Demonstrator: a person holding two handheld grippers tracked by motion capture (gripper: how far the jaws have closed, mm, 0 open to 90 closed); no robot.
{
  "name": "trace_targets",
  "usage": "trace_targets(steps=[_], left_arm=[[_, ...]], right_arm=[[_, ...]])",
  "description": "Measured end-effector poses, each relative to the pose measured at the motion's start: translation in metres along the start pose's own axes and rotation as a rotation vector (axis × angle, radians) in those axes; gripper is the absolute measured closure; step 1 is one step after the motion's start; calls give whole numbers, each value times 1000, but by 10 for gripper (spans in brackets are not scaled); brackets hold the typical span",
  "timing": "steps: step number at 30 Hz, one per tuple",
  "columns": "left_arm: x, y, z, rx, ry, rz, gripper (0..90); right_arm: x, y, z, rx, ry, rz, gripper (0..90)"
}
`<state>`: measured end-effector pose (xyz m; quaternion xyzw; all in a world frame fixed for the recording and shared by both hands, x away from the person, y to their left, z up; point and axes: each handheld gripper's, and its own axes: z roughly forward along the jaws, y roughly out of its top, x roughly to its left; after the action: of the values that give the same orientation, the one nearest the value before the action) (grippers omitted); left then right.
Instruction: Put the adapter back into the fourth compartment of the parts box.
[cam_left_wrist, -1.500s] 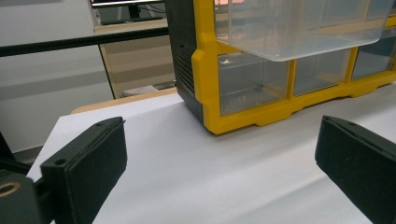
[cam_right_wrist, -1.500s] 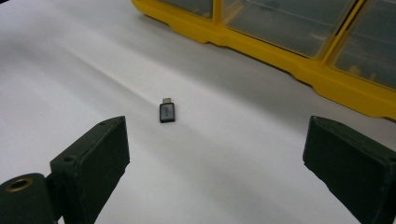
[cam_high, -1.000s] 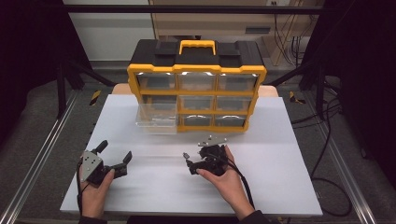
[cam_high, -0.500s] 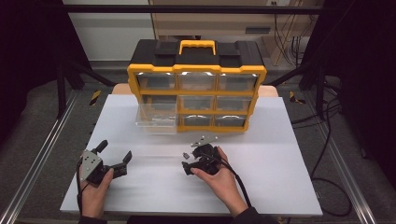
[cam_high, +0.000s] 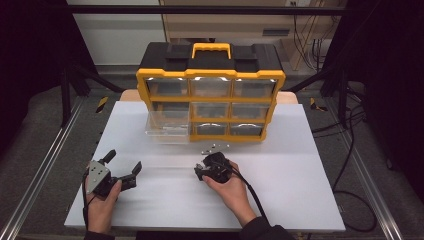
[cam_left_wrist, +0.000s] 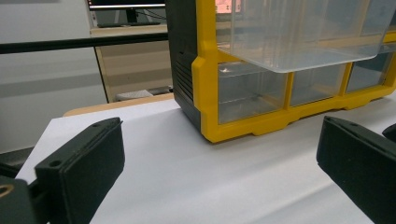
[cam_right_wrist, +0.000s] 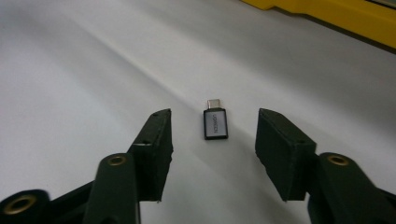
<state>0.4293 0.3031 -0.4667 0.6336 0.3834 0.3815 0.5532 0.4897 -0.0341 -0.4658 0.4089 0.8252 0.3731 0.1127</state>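
Right tongs (cam_right_wrist: 212, 140) apart, straddling small grey adapter (cam_right_wrist: 215, 124) flat on white table (cam_high: 300, 190) near yellow drawer cabinet (cam_high: 210, 95); left tongs (cam_high: 121, 165) apart, idle; recommend lowering squarely, centring adapter between pads, closing across long sides, avoiding plug tip.

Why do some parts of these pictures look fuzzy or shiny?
In the right gripper view, the small grey metal adapter is sharp, while the right claw up close looks soft. In the left gripper view, the clear plastic drawer catches glare. In the high view, the white table is bright and the surroundings dark.
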Motion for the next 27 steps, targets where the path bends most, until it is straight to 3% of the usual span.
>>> trace_targets(steps=[4, 9, 27], left_arm=[[0, 0, 0, -3, -1, -2, 5], [0, 0, 2, -1, -5, 2, 5], [0, 0, 1, 0, -9, 7, 5]], right_arm=[[1, 1, 5, -2, -7, -9, 549], [3, 3, 11, 7, -35, -57, 605], [4, 2, 20, 1, -57, -57, 761]])
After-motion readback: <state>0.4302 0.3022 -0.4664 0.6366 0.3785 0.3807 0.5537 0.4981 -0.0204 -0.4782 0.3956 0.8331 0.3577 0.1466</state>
